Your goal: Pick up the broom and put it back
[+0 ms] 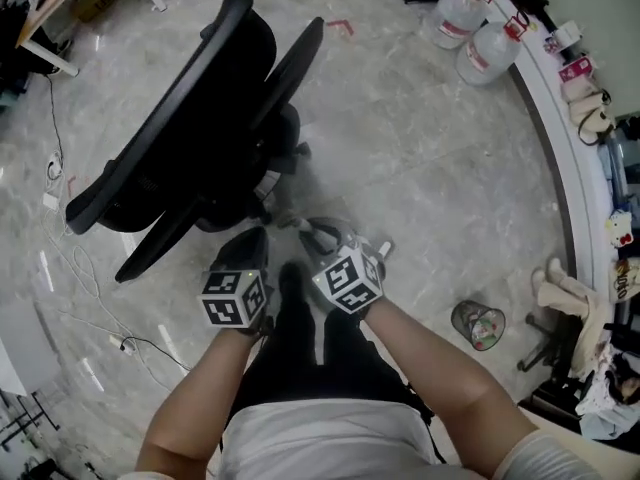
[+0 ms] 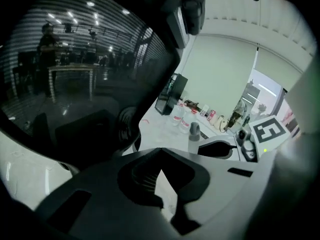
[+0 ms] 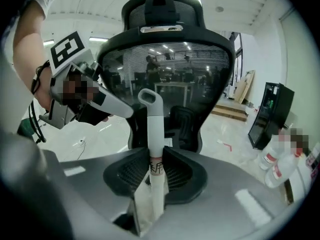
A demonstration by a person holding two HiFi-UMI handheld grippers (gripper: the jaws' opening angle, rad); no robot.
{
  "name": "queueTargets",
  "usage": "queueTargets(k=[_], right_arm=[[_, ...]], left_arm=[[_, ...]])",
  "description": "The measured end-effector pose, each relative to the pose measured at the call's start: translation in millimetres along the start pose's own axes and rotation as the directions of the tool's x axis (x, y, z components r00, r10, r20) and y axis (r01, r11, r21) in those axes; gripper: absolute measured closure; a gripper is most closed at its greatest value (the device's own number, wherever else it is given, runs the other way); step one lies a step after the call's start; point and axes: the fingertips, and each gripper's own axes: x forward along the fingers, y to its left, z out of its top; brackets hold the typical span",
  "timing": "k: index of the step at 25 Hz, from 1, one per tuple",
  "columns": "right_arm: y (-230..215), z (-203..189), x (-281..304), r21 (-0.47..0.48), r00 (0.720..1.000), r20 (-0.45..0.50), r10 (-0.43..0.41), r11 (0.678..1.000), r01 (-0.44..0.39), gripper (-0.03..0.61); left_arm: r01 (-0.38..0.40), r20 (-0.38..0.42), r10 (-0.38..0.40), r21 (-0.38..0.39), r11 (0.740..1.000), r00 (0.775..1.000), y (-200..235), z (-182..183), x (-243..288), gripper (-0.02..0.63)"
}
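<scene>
The broom shows only as its white handle (image 3: 155, 149) with a grey loop at the top; its head is hidden. My right gripper (image 3: 156, 176) is shut on that handle, which stands upright between the pads. In the head view the right gripper (image 1: 325, 236) is held in front of the person's body and the handle's end (image 1: 381, 250) sticks out beside its marker cube. My left gripper (image 1: 250, 248) hangs just left of it. Its jaws meet at the tips with nothing between them in the left gripper view (image 2: 160, 156). The handle's grey tip (image 2: 194, 134) shows there too.
A black office chair (image 1: 200, 138) stands close ahead, filling both gripper views (image 3: 165, 69). Large water bottles (image 1: 480, 43) sit by a curved white ledge (image 1: 560, 138) at the right. A small wastebasket (image 1: 478, 325) stands to my right. Cables (image 1: 60, 248) trail over the marble floor at the left.
</scene>
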Motion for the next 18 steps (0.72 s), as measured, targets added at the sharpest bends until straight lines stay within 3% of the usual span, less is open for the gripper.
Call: queueTargets(k=[5, 11, 18], right_arm=[[20.5, 54.9, 22.9, -0.003, 1.000, 0.020, 0.009, 1.000, -0.009, 0.492], [42.5, 95.7, 76.9, 0.024, 1.000, 0.007, 0.021, 1.000, -0.021, 0.487], [48.8, 143.8, 64.6, 0.047, 0.997, 0.080, 0.015, 0.999, -0.019, 0.483]], left_arm=[[-0.038, 0.055, 0.041, -0.042, 0.998, 0.998, 21.0, 30.0, -46.6, 0.609], [-0.059, 0.078, 0.064, -0.071, 0.996, 0.995, 57.8, 41.5, -86.5, 0.609], [-0.039, 0.115, 0.044, -0.048, 0.998, 0.992, 56.6, 64.4, -104.9, 0.609]])
